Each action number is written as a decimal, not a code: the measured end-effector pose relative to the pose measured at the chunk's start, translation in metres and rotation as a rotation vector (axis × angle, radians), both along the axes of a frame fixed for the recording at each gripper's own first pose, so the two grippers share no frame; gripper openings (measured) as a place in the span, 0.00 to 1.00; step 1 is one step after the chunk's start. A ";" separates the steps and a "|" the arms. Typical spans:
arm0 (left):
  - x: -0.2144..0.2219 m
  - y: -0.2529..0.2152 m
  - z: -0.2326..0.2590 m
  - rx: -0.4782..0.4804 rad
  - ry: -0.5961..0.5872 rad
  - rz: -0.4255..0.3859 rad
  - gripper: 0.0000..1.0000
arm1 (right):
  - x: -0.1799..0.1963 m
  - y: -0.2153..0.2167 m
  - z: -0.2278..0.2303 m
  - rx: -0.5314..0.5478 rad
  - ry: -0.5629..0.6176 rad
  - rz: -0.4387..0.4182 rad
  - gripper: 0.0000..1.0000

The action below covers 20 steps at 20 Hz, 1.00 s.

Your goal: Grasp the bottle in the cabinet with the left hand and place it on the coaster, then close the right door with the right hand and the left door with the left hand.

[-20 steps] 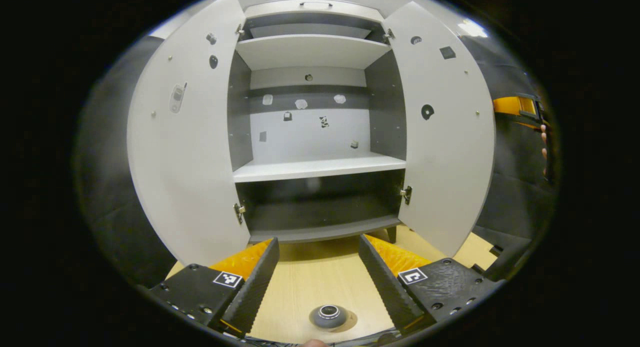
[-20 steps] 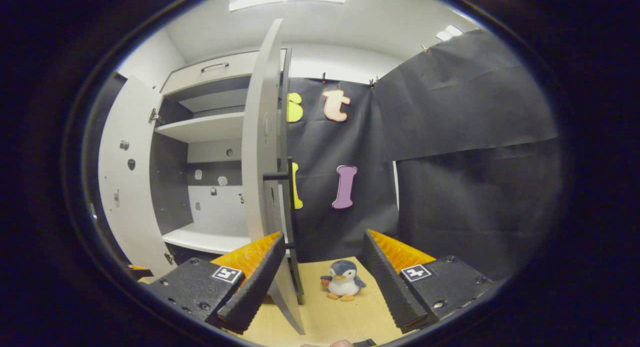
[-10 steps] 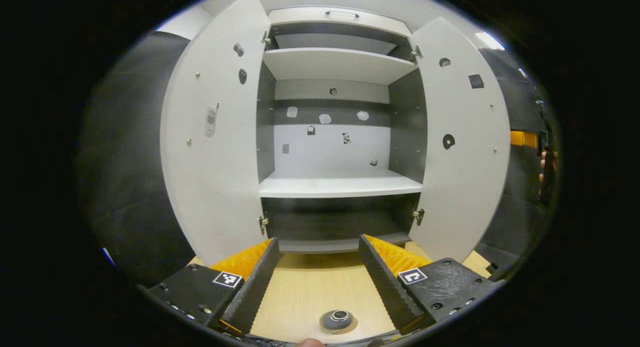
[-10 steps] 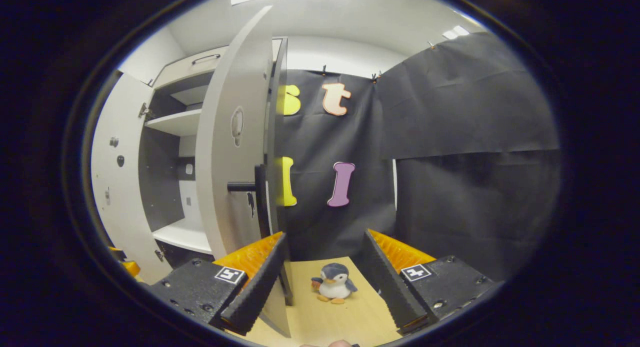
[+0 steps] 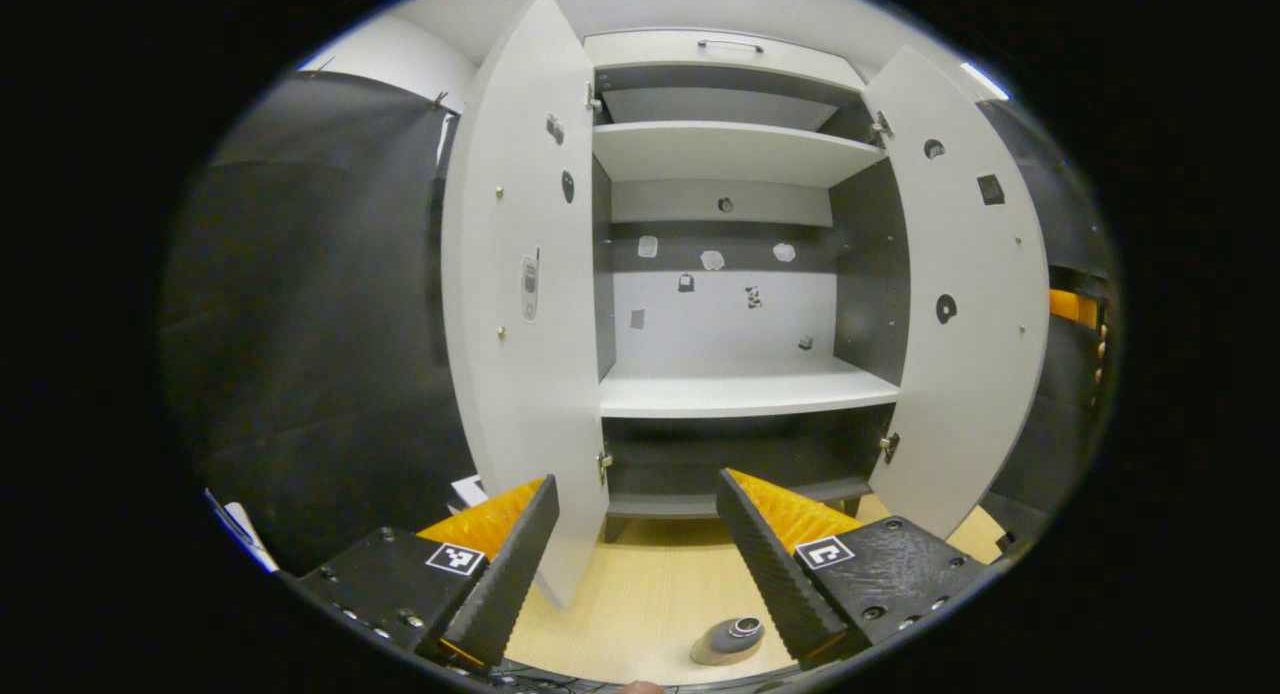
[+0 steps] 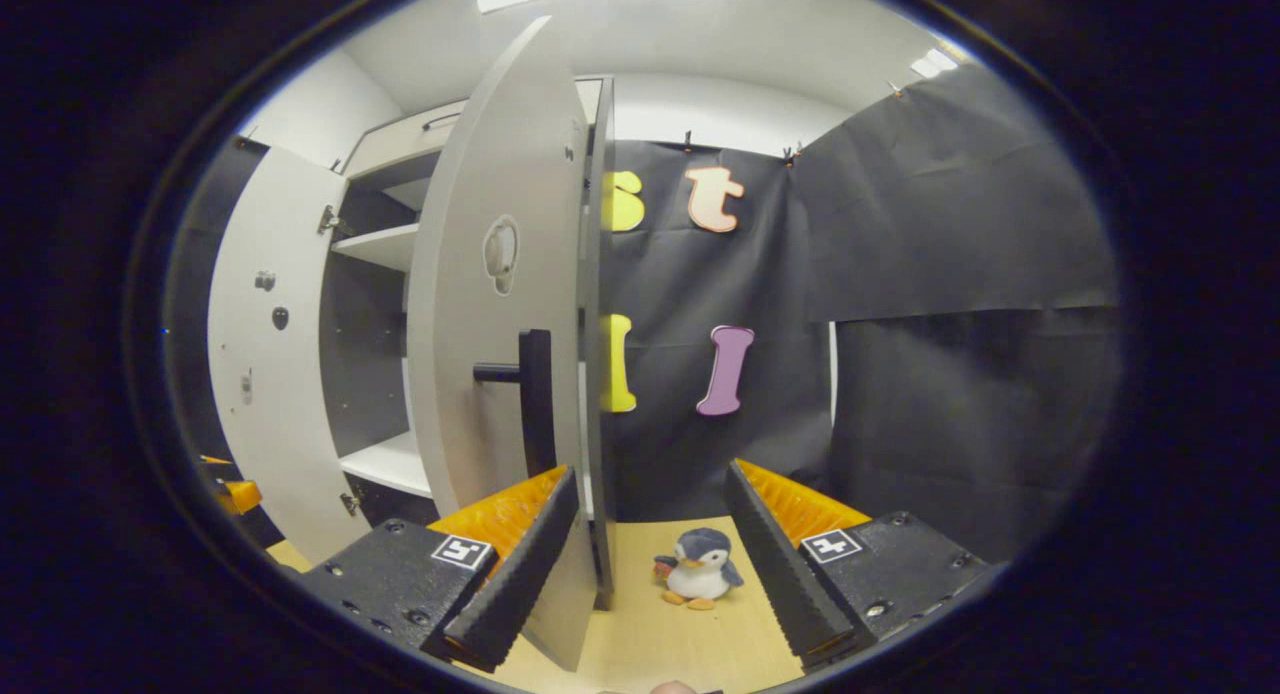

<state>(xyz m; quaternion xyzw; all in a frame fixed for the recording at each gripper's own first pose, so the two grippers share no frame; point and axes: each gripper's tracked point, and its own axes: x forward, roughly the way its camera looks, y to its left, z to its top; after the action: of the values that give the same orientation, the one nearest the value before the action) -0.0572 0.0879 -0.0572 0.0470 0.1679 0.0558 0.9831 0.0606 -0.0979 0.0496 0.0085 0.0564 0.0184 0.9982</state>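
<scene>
The grey cabinet [image 5: 740, 394] stands with both doors open and its shelves bare. In the left gripper view its left door [image 5: 520, 304] is close ahead and its right door [image 5: 965, 304] is farther right. A grey bottle [image 5: 730, 639], seen from above, stands on the wooden table near me. My left gripper [image 5: 635, 564] is open above and just behind it, touching nothing. In the right gripper view the right door [image 6: 500, 304] shows its outer face and black handle [image 6: 535, 394]. My right gripper [image 6: 650, 564] is open, its left finger close by that door's lower edge.
A small penguin plush [image 6: 700, 579] sits on the table [image 6: 690, 644] beyond the right gripper, against the black cloth wall. The other gripper shows as an orange bit at the left edge [image 6: 230, 494]. White papers [image 5: 240, 524] lie at the far left.
The left gripper view has swung left, so cabinet and bottle sit farther right in it. The right gripper has come round to the right door's outer face, and the handle now shows.
</scene>
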 end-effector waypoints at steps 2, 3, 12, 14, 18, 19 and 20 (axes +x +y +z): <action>-0.003 0.011 0.004 0.007 -0.011 0.020 0.97 | 0.002 0.009 0.001 -0.007 -0.003 0.025 0.98; -0.005 0.014 0.003 0.016 -0.008 0.030 0.97 | 0.002 0.014 0.000 -0.010 -0.002 0.037 0.98; -0.019 0.057 0.004 0.034 0.004 0.133 0.97 | 0.005 0.053 -0.001 0.012 -0.005 0.125 0.98; -0.018 0.064 0.006 0.025 -0.001 0.142 0.97 | 0.006 0.060 -0.001 0.008 -0.007 0.135 0.98; -0.019 0.081 0.014 0.024 -0.015 0.161 0.97 | 0.009 0.075 -0.001 0.020 -0.011 0.141 0.98; -0.018 0.086 0.015 0.027 -0.018 0.167 0.98 | 0.011 0.077 0.000 0.024 -0.015 0.140 0.98; -0.018 0.092 0.018 0.030 -0.022 0.173 0.98 | 0.013 0.081 0.000 0.027 -0.017 0.143 0.98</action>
<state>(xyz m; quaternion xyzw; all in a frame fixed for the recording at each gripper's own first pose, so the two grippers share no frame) -0.0751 0.1796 -0.0395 0.0467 0.1597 0.1436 0.9756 0.0732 -0.0170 0.0498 0.0178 0.0484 0.0904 0.9946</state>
